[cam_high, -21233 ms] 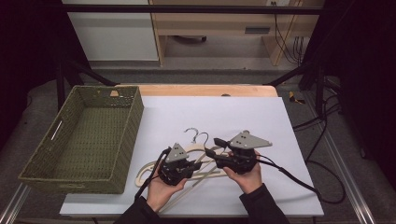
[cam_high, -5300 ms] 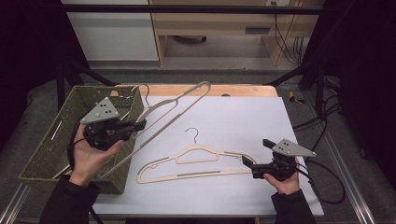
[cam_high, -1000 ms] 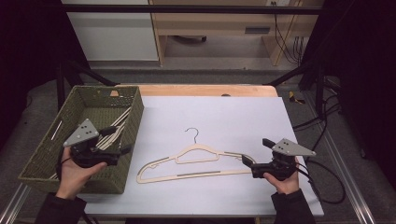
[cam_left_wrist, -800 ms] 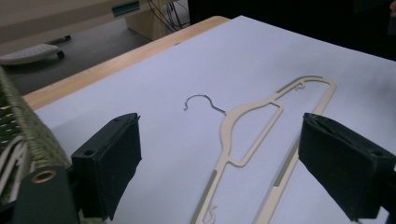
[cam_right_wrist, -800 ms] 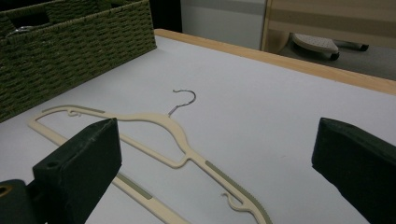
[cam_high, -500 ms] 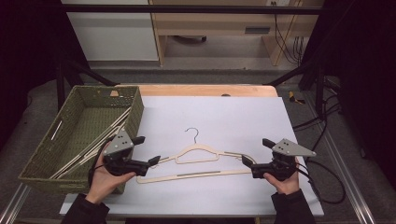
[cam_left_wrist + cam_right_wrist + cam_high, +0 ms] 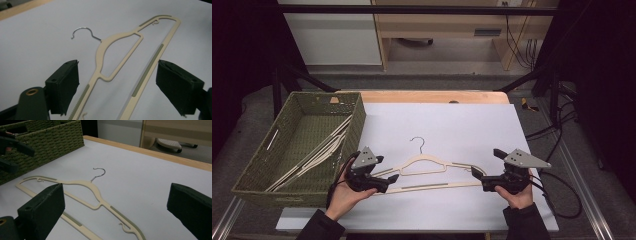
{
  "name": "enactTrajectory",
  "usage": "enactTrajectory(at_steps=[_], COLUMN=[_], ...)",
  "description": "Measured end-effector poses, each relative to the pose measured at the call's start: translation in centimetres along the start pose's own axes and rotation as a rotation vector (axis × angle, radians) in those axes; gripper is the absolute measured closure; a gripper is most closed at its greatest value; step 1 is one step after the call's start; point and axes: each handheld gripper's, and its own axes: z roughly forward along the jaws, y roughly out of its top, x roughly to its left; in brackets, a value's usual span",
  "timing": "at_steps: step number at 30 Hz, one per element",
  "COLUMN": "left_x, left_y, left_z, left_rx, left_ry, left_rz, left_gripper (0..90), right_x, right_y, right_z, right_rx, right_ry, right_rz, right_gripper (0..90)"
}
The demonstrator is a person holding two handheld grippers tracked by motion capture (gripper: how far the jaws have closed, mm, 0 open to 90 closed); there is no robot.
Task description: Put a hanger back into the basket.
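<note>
One cream plastic hanger lies in the green woven basket (image 7: 259,170); second cream plastic hanger (image 7: 432,170) remains on the white table (image 7: 452,125). Left gripper (image 7: 387,181), jaws wide and just closing, straddles its end, no grip yet; right gripper (image 7: 478,176) wide, empty.

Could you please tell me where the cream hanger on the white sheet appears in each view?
High view: the cream hanger lies low at centre, between the two hand-held grippers.
Left gripper view: it runs from bottom centre to upper right, between the open jaws.
Right gripper view: it lies across the lower left and centre.
Shared landmark: its metal hook.
</note>
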Motion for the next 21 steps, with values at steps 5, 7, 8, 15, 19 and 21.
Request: enactTrajectory(at_steps=[5, 7, 8, 15, 19, 21], left_x=[0.7, 1.2, 1.4, 2.7, 2.9, 2.9], left_y=[-1.0, -1.3, -1.5, -2.9, -3.4, -3.4], left_z=[1.9, 2.4, 2.7, 4.5, 5.0, 5.1], left_rx=[0.068, 0.088, 0.103, 0.182, 0.213, 0.216], left_ry=[0.027, 0.032, 0.045, 0.072, 0.084, 0.095], left_rz=[-0.033, -0.048, -0.057, -0.089, -0.069, -0.058], left_gripper=[23.8, 25.9, 27.3, 38.9, 46.9, 50.1], right_x=[-0.1, -0.1, -0.1, 0.0, 0.0, 0.0], right_y=[-0.1, -0.1, -0.1, -0.1, -0.1, -0.1], right_z=[0.2, 0.1, 0.1, 0.2, 0.3, 0.3], right_rx=[0.004, 0.003, 0.002, 0.008, 0.007, 0.007], right_ry=[0.003, 0.001, 0.002, 0.007, 0.006, 0.007], right_rz=[-0.005, -0.006, -0.007, -0.004, -0.006, -0.007], right_gripper=[2.3, 2.3, 2.3, 2.3, 2.3, 2.3])
